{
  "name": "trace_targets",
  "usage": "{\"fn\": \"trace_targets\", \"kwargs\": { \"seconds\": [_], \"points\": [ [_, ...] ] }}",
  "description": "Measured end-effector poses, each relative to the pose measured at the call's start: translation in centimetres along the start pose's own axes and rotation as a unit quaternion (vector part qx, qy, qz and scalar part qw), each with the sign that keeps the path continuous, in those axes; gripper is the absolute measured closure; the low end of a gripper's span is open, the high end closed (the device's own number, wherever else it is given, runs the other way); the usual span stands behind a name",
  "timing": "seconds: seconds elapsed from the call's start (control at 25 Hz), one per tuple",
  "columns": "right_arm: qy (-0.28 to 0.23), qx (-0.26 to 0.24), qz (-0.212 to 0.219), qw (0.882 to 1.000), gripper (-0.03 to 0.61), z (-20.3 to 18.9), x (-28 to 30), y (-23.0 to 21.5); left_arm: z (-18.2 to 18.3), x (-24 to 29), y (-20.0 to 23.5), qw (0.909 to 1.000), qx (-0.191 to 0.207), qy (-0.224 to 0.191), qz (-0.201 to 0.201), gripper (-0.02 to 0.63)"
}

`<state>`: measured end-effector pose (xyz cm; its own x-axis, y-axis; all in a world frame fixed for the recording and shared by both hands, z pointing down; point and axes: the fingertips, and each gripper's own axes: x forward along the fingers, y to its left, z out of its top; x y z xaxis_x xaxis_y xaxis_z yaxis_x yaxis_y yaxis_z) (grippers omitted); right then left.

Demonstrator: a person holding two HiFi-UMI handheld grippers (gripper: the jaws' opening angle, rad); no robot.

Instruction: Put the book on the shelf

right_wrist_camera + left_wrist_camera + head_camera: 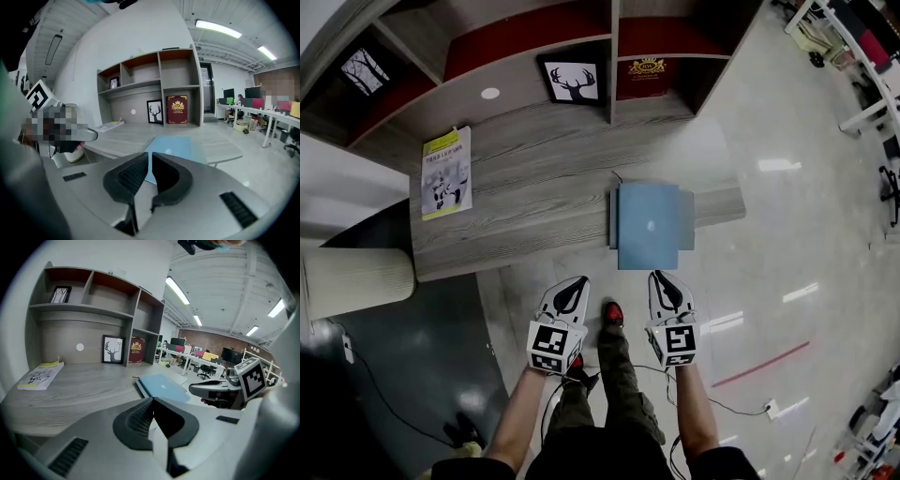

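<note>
left claw (574, 286): jaws pressed together with nothing between them; held low, short of the desk's front edge and clear of the desktop.
right claw (662, 281): jaws closed to a thin slit, empty; level with the left claw and just to its right, also short of the desk edge.
blue book (649, 223): lies flat on the desk straight ahead of the right claw, ahead and to the right of the left claw; its near end overhangs the front edge; neither claw touches it.
desk (534, 211): grey wood grain, ahead of both claws.
shelf (525, 103): stands along the back of the desk, beyond the blue book; open compartments with red inner faces.
deer picture (573, 82): upright at the back of the desk, ahead of the left claw, just left of the shelf's upright divider.
red item with a gold crest (646, 70): upright in the compartment right of that divider, far ahead of the right claw, past the blue book.
yellow-and-white booklet (447, 172): flat on the desk, well off to the left of the left claw.
tree picture (364, 70): in an upper compartment, far ahead-left of the left claw.
cream bin (356, 278): left of the left claw, at the desk's end.
</note>
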<state>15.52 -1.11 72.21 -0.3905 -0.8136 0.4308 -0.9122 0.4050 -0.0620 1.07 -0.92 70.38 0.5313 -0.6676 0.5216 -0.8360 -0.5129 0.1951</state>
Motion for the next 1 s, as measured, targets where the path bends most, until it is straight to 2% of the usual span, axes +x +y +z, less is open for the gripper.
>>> {"fn": "trace_targets", "kwargs": {
  "seconds": [0.16, 0.2, 0.28, 0.36, 0.56, 0.8, 1.0],
  "points": [
    [0.017, -0.033, 0.005, 0.999, 0.545, -1.3, 1.0, 0.0, -1.2, 0.4, 0.0, 0.9999, -0.002, 0.012, 0.000, 0.606],
    [0.022, -0.049, 0.007, 0.999, 0.520, -1.6, 1.3, 0.1, -1.3, 0.6, 0.0, 0.9999, -0.003, 0.014, -0.001, 0.606],
    [0.037, -0.085, 0.007, 0.996, 0.419, -2.4, 1.8, 0.0, -1.5, 0.9, 0.0, 0.9999, -0.003, 0.015, -0.002, 0.606],
    [0.058, -0.130, -0.013, 0.990, 0.384, -3.3, 2.0, -0.4, -1.6, 1.1, 0.1, 0.9998, -0.004, 0.017, -0.003, 0.606],
    [0.084, -0.213, -0.045, 0.972, 0.347, -5.2, 2.6, -1.2, -2.2, 1.5, 0.2, 0.9997, -0.006, 0.023, -0.005, 0.606],
    [0.091, -0.279, -0.049, 0.955, 0.307, -6.1, 3.1, -0.5, -3.0, 2.0, 0.2, 0.9995, -0.009, 0.031, -0.006, 0.607],
    [0.096, -0.310, -0.053, 0.944, 0.299, -7.3, 4.1, -0.5, -3.5, 2.3, 0.5, 0.9993, -0.016, 0.033, -0.006, 0.606]
  ]
}}
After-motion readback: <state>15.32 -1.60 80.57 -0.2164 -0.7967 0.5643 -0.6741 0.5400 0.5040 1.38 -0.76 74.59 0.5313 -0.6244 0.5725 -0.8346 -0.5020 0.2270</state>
